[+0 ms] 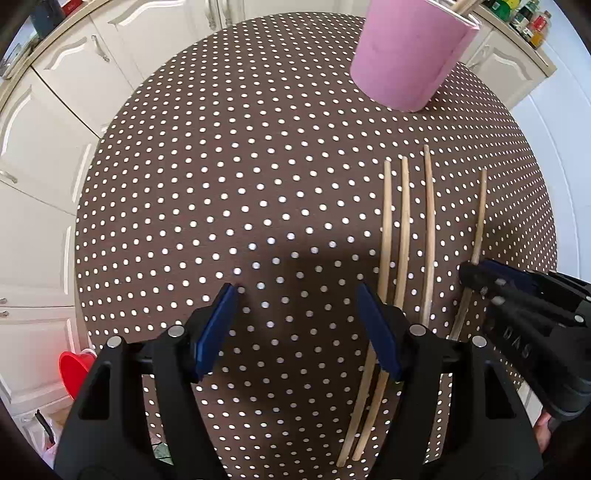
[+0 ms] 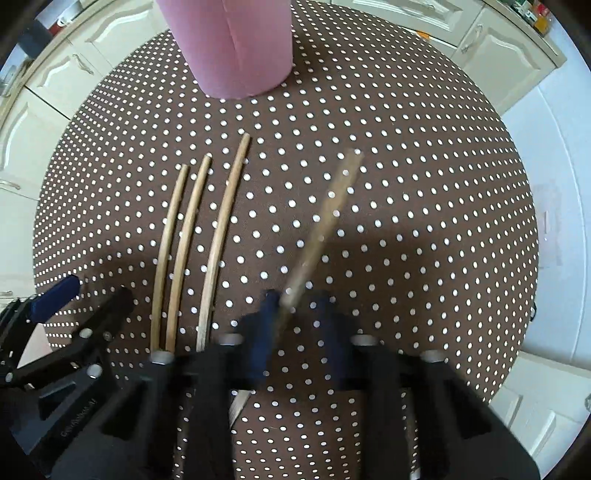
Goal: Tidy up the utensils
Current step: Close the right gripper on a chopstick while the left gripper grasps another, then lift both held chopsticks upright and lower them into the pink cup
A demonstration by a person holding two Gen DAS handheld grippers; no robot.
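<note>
Right gripper point(image 2: 291, 306) apparently clamps one chopstick point(image 2: 325, 221), blurred, short of the pink cup point(image 2: 236, 48); left gripper point(image 1: 295, 325) gapes empty; next, lift cupward.

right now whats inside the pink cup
Pale wooden stick ends poke out above the rim of the pink cup in the left wrist view. Its wall hides the rest, so how many sticks it holds cannot be told.

Both your cameras look steeply down on the dotted tabletop point(image 1: 258, 184) from close above, each along its own tongs. They share the chopsticks point(image 1: 405, 229) and the pink cup point(image 1: 406, 59) (the left view sits further left, seeing the right tongs point(image 1: 476, 275)).
</note>
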